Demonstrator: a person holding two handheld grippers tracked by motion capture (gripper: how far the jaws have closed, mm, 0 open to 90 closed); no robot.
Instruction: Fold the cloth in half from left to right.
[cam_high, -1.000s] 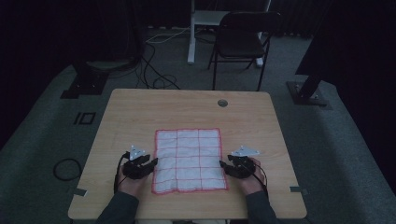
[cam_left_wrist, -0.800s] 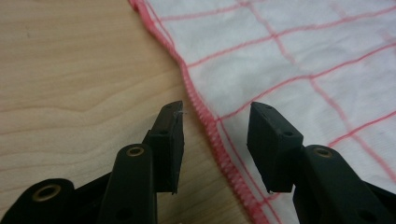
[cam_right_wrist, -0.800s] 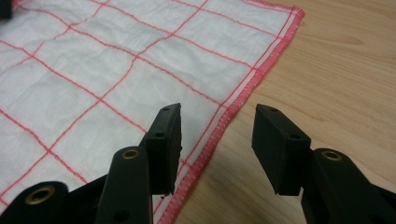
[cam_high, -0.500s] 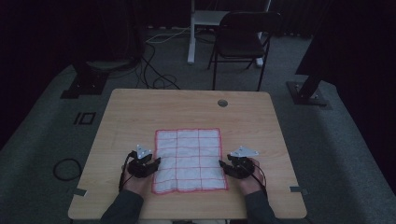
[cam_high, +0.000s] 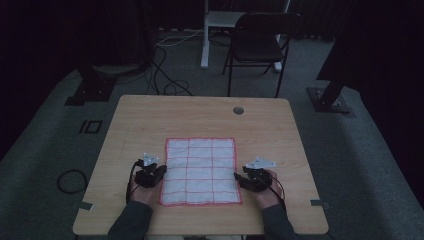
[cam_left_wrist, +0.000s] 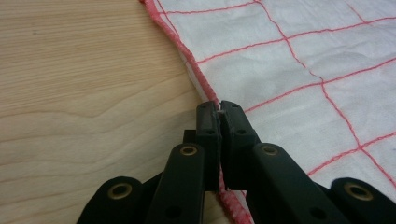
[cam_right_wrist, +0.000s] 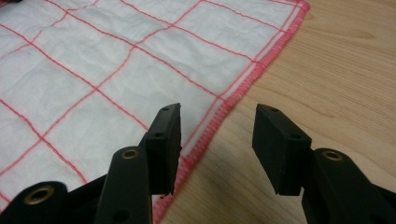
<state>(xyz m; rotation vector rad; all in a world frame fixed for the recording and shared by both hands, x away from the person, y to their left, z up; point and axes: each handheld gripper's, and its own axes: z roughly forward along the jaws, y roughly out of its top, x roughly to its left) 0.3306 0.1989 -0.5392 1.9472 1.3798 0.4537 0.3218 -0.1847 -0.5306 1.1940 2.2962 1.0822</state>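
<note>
On bench: left tongs just closed, pinching cloth left hem; right tongs half open, straddling right hem, cloth between hands.

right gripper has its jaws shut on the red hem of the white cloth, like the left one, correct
Not quite. The right gripper has its jaws open, straddling the hem of the white cloth, as the right gripper view shows. The left gripper is shut on the hem.
</note>
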